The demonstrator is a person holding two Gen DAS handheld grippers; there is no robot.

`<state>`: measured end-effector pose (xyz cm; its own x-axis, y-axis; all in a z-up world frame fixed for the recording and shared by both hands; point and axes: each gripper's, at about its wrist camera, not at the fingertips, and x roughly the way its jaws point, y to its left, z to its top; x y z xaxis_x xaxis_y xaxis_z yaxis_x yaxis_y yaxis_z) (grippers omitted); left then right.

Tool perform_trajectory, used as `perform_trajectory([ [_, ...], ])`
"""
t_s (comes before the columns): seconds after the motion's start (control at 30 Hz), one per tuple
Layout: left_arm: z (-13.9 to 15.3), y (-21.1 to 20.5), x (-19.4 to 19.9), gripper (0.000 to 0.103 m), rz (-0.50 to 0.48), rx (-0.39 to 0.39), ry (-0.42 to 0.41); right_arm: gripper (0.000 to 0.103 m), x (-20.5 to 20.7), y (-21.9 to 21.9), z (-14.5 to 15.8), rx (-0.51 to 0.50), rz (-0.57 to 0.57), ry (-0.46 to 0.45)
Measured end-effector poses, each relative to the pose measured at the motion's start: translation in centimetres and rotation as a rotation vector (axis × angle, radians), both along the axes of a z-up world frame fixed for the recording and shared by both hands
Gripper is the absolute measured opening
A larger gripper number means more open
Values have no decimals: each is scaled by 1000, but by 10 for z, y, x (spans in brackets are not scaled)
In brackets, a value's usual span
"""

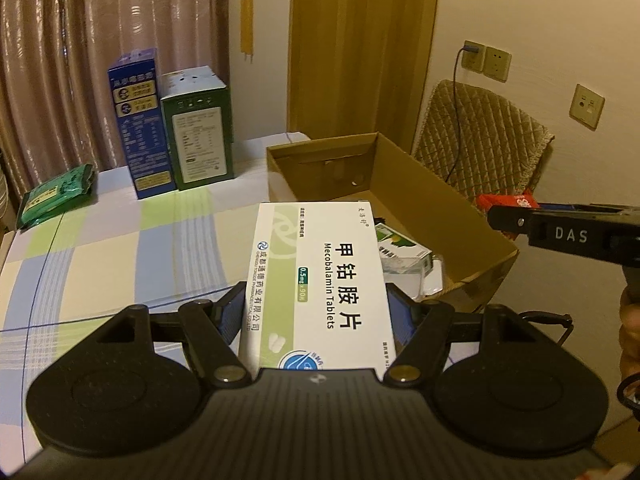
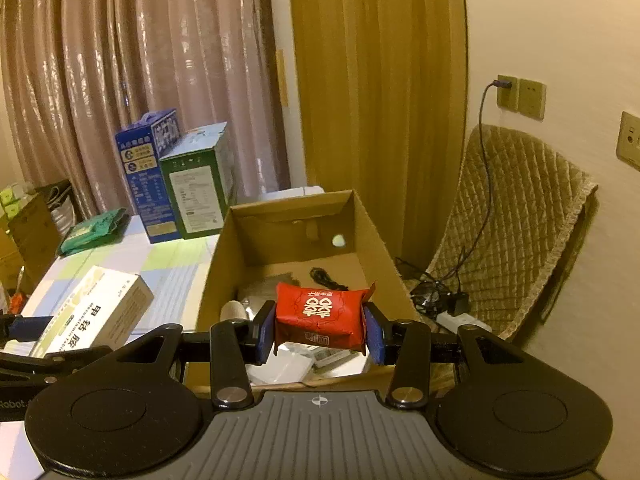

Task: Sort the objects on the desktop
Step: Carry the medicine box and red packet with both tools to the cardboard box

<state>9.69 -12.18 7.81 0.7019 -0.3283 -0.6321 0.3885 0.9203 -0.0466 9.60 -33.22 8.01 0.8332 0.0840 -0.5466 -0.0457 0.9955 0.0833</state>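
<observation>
The left tongs (image 1: pixel 316 316) clamp a white medicine box (image 1: pixel 320 280) at lower centre, the right tongs (image 2: pixel 320 334) clamp a red packet (image 2: pixel 322 314) above the cardboard box (image 2: pixel 372 216); best released low inside.

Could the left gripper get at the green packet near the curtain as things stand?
Probably not yet. The left gripper is shut on the white tablet box, so it has no free grip. The way across the tablecloth to the green packet looks open otherwise.
</observation>
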Motion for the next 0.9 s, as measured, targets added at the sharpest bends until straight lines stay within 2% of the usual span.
perform_trajectory([
  [0.9,-4,-43,21,67,-65,-25,41,42,16,-27,-1,-16,-22,13],
])
